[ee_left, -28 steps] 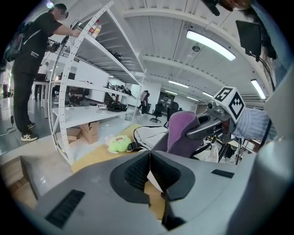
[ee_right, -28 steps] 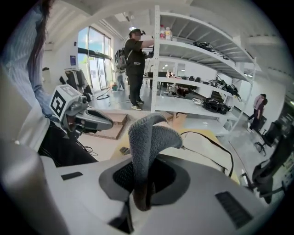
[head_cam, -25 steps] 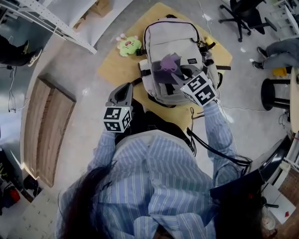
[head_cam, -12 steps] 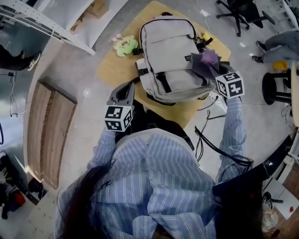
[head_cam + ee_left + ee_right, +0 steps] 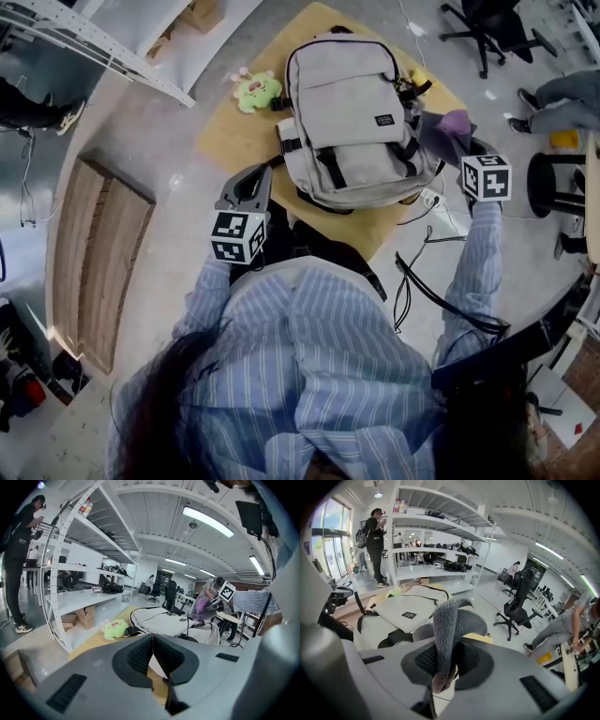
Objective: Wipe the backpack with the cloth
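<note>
The right gripper (image 5: 443, 663) is clamped on the purple cloth (image 5: 452, 126), held just off the right side of the grey backpack (image 5: 349, 112), which lies flat on the yellow table (image 5: 232, 133). The left gripper (image 5: 152, 654) has its jaws pressed together on nothing, idle at the table's near edge. A second ago the cloth lay on the bag's front, so one stroke across it looks finished; how much wiping remains cannot be told.

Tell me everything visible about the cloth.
The cloth is a fuzzy, purplish-grey piece, fleece-like by its nap. It is folded and bunched, pinched between the shut jaws of the right gripper, with its loose end arching up above them. In the head view it sits at the right edge of the grey backpack; whether it touches the bag cannot be told.
</note>
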`<state>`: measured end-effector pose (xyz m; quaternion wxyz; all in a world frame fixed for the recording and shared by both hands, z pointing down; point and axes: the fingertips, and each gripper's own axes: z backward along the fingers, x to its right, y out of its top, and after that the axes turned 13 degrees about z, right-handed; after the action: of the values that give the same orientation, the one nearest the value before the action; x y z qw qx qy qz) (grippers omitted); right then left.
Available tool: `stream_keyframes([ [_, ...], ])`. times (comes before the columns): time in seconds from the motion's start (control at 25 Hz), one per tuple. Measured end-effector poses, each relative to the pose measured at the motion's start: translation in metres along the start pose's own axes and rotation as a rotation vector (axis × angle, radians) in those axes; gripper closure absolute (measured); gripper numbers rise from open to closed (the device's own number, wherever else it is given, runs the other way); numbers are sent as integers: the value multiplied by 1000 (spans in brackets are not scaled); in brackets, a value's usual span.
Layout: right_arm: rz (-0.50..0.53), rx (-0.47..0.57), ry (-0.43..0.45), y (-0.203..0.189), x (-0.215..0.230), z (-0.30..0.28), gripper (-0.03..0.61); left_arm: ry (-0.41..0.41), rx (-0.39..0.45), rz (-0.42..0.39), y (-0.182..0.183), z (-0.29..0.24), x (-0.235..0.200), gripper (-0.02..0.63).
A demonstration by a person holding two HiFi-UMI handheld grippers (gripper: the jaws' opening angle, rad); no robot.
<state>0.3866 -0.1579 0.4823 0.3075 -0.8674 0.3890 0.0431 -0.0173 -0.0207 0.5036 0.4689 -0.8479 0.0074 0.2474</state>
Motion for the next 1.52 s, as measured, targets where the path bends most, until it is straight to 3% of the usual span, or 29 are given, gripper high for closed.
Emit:
stream_keyframes([
  [0.12, -12, 41, 1, 23, -4, 9, 537, -2, -2, 0, 4, 0, -4, 607],
  [0.28, 33, 192, 61, 97, -35, 26, 537, -15, -5, 16, 10, -5, -9, 607],
  [0.52, 225, 363, 277, 201, -139, 29, 537, -84, 0, 7, 26, -24, 0, 607],
  [0.72, 336, 350, 463, 227, -230, 1, 537, -146, 31, -18, 51, -39, 9, 607],
  [0.88, 412, 278, 503, 216, -266, -33, 537, -150, 35, -11, 57, -43, 4, 607],
  [1.12, 371, 167, 405, 183, -228, -65, 537, -142, 26, 14, 59, -47, -6, 607],
  [1.52, 166, -1, 159, 110, -94, -75, 537, -199, -9, 4, 58, -67, 6, 607],
])
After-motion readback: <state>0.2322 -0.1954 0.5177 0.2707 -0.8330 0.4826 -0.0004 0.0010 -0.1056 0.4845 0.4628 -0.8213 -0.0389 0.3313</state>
